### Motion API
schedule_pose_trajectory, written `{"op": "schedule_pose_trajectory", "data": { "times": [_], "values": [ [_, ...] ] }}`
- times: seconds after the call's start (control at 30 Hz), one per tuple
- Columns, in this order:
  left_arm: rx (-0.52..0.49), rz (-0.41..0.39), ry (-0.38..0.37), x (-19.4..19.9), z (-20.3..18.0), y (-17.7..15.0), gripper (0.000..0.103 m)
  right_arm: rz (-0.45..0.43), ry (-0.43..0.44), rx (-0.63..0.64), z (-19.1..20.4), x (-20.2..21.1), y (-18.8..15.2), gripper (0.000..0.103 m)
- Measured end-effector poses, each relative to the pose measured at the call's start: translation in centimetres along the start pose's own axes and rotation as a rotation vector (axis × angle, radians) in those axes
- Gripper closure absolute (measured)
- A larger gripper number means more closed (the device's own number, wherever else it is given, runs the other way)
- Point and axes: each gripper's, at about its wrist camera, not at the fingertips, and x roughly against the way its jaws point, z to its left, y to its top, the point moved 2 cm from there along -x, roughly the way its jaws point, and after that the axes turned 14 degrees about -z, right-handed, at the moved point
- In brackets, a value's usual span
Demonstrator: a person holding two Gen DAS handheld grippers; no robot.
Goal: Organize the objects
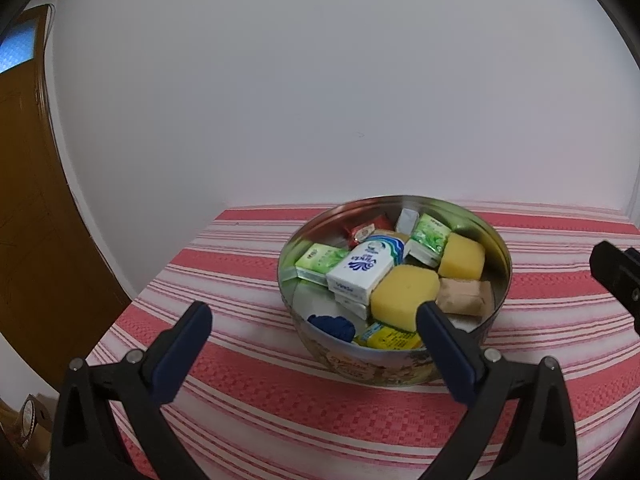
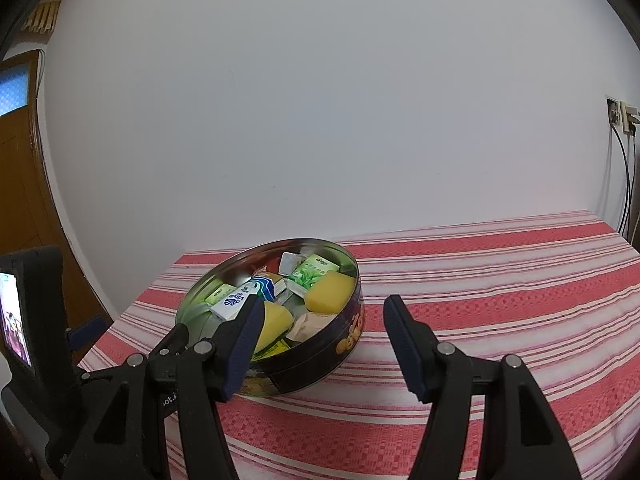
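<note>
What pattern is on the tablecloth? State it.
Red and white stripes on the tablecloth, clearest in the right wrist view.

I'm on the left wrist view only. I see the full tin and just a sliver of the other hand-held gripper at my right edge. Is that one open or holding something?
Observer: The right hand-held gripper is open and holds nothing. It points at the table just right of the tin.
Operator: What does the tin's right side look like? I only get a picture print on its front.
Observer: That side is dark blue with big yellow lettering.
Operator: What lies past the table's right end?
Observer: The striped tablecloth ends near a wall socket, and dark cables hang down from it.
</note>
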Motion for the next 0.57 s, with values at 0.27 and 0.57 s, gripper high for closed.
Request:
{"op": "schedule_pose_trajectory", "data": {
  "times": [0.27,0.57],
  "values": [
    [0.016,-0.007,-0.034,0.29,-0.1,0.22,0.0,-0.004,0.0,0.0,0.47,0.01,0.05,0.039],
    [0.026,-0.007,-0.033,0.19,0.23,0.29,0.0,0.008,-0.005,-0.005,0.48,-0.21,-0.11,0.039]
  ]
}}
